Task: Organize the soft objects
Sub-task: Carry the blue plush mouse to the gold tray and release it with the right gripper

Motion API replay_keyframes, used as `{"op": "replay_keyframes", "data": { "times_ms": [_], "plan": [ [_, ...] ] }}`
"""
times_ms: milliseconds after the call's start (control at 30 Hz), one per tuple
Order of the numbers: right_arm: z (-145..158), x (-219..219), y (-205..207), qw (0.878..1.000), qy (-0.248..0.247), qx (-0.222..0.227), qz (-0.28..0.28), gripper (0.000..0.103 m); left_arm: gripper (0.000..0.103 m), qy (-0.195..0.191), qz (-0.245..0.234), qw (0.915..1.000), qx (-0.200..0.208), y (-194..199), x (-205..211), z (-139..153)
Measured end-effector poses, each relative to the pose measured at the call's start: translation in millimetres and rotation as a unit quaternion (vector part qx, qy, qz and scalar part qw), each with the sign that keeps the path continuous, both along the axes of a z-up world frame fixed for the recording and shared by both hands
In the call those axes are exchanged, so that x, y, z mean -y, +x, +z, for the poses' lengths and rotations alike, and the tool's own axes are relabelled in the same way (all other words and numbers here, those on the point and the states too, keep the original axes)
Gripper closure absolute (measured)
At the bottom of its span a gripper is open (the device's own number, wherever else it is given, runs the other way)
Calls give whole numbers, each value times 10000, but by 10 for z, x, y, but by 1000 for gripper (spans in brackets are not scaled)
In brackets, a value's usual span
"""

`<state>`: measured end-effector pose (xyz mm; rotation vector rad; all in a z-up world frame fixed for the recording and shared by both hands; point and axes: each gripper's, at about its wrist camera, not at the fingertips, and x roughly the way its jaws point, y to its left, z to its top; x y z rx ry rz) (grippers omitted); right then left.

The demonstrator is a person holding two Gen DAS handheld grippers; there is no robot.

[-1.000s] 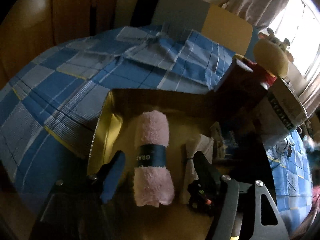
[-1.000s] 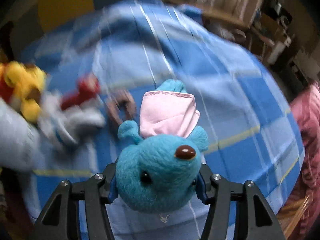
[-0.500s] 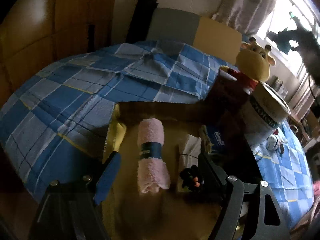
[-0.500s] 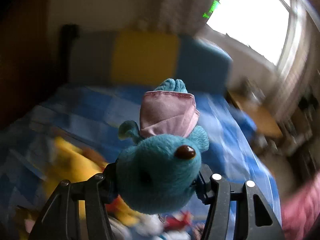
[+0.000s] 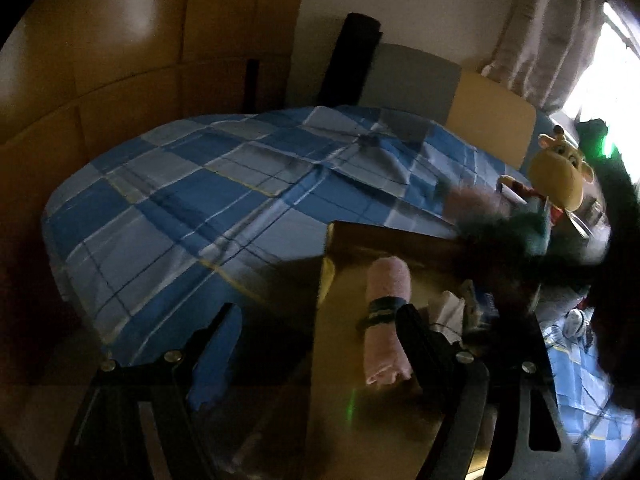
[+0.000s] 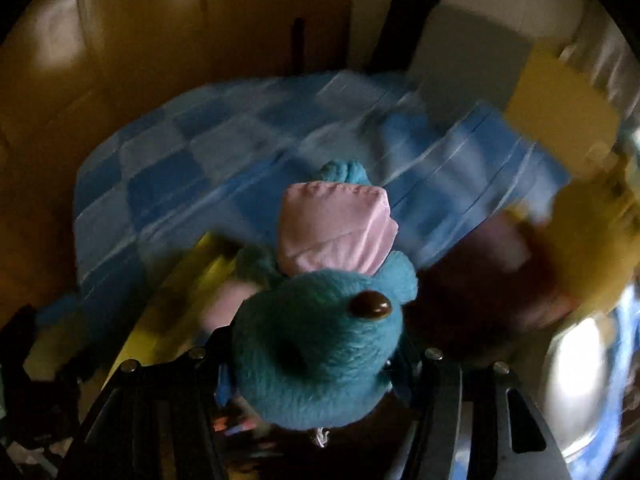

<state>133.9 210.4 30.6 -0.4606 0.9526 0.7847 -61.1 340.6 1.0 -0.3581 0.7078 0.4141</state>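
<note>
My right gripper [image 6: 316,360] is shut on a blue plush toy [image 6: 320,356] in a pink shirt, held above the yellow box [image 6: 176,304]. The toy shows blurred in the left wrist view [image 5: 516,232] over the box's far right corner. My left gripper [image 5: 316,328] is open and empty, straddling the left wall of the box [image 5: 332,344]. A rolled pink towel [image 5: 386,320] with a dark band lies inside the box, beside a white folded item [image 5: 452,312].
The box sits on a bed with a blue checked sheet [image 5: 192,208]. A yellow giraffe plush [image 5: 560,172] sits at the right, with small toys [image 5: 572,320] on the sheet below it. Wooden panels [image 5: 100,80] stand at the left.
My right gripper has swung the blue plush from the bed's right side to above the box. My left gripper has pulled back and shifted left of the towel.
</note>
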Motion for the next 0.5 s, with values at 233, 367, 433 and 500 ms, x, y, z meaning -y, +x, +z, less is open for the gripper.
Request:
{"op": "replay_keyframes", "data": {
  "times_ms": [233, 367, 433, 500],
  "plan": [
    [-483, 0, -474, 9980, 247, -540, -223, 43, 22, 126, 124, 9998, 24, -145, 0, 13],
    [-503, 27, -794, 9963, 676, -528, 54, 43, 21, 165, 131, 9997, 96, -195, 33, 49],
    [-548, 10, -944, 9964, 685, -441, 226, 43, 20, 196, 151, 9996, 140, -225, 46, 78],
    [-595, 4, -1045, 9963, 679, -419, 313, 43, 19, 238, 164, 9994, 183, -258, 62, 105]
  ]
}}
